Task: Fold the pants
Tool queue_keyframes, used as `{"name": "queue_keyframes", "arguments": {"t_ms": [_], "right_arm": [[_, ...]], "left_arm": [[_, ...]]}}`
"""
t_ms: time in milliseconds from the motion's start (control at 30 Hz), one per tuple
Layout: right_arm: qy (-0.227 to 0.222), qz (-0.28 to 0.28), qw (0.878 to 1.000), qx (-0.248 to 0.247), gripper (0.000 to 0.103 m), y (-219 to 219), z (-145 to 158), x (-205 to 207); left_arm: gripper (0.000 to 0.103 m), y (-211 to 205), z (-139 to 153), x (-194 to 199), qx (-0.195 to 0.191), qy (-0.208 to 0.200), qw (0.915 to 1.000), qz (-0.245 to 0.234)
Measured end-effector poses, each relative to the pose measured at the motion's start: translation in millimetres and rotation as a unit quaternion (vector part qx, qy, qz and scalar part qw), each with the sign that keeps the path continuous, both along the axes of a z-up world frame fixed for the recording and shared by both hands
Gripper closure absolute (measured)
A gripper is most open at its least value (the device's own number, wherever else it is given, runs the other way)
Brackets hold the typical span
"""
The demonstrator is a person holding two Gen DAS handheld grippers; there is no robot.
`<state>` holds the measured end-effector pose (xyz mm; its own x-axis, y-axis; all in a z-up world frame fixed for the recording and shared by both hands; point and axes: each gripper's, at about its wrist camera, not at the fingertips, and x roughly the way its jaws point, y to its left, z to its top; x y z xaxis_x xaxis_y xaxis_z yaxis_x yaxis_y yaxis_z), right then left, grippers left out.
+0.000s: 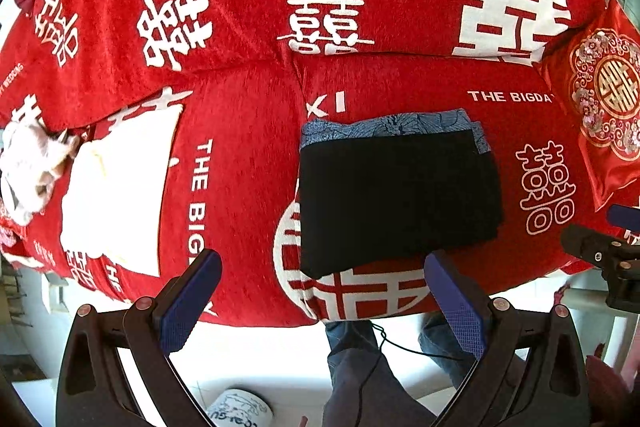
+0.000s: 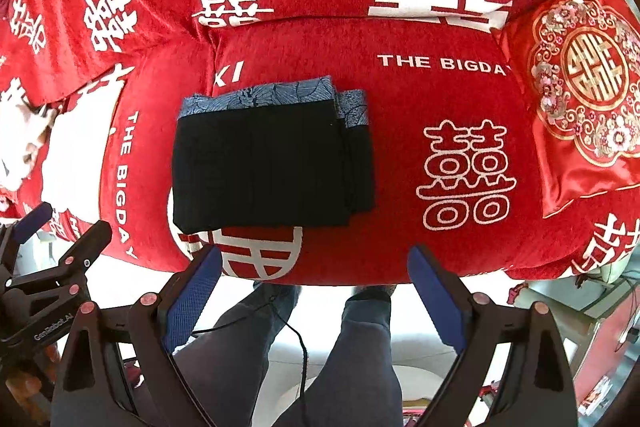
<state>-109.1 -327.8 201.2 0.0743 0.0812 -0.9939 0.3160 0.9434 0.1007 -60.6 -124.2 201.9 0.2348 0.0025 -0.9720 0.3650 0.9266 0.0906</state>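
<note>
Both grippers, left (image 1: 322, 297) & right (image 2: 314, 289), are hanging wide apart w/ nothing between fingers, off the sofa's (image 2: 420, 239) near edge. Pants (image 2: 272, 163) are lying folded on the seat, blue waistband far side; cushion (image 2: 580, 99) sitting at right.

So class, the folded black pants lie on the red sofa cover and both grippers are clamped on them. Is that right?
Not quite. The folded black pants do lie on the red sofa cover, but the left gripper and right gripper are open and off them, as both wrist views show.
</note>
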Motion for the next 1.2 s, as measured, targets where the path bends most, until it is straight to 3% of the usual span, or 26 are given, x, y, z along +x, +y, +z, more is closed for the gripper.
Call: {"name": "queue_keyframes", "arguments": {"t_ms": [1200], "right_arm": [[-0.004, 0.022, 1.0, 0.004, 0.008, 4.8, 5.6, 0.4]], "left_arm": [[0.001, -2.2, 7.7, -3.0, -0.004, 0.008, 1.0, -0.002]]}}
